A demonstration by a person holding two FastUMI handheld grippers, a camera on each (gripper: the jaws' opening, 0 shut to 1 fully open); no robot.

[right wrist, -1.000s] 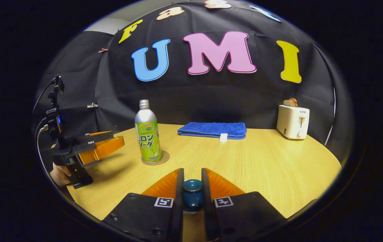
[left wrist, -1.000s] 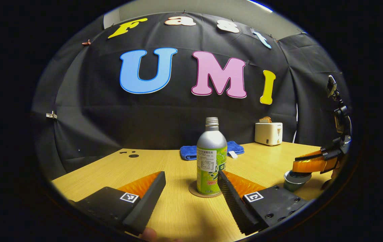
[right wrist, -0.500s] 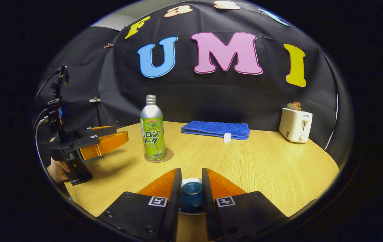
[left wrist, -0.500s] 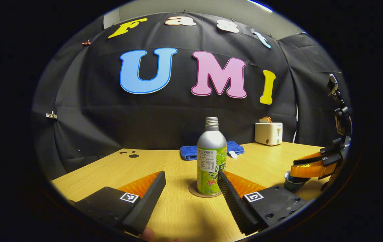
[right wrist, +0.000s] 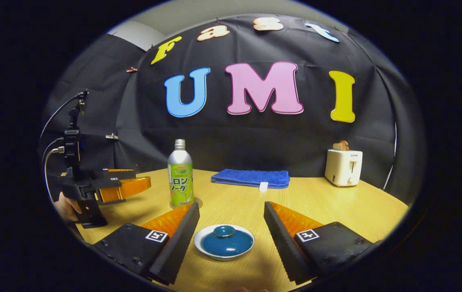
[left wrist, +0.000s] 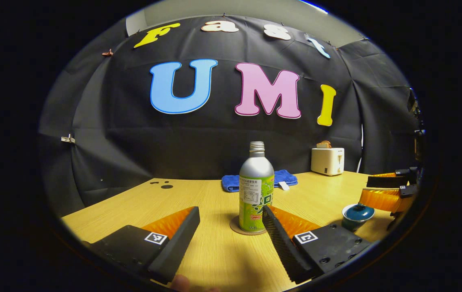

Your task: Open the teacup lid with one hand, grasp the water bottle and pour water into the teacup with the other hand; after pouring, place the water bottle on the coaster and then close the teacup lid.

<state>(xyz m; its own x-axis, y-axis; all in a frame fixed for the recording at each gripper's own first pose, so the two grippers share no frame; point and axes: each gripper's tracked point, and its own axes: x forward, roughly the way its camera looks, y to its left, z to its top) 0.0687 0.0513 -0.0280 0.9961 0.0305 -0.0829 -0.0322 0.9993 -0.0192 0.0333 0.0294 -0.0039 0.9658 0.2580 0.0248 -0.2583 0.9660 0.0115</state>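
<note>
Both tools agape; right tool view: lid on cup.

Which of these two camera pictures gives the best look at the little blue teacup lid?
The right gripper view: the teacup lid sits close and central, knob and rim clear, between that open tool's fingers. The left gripper view shows it small at the right edge, beside the other tool.

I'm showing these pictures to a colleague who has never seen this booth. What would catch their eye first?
Probably the silver and green water bottle, upright on its round coaster mid-table, straight ahead of the open left gripper. Next, the blue-lidded teacup, lid on, lying between the spread fingers of the open right gripper. Farther back, a folded blue towel and a white toaster stand by the wall.
</note>
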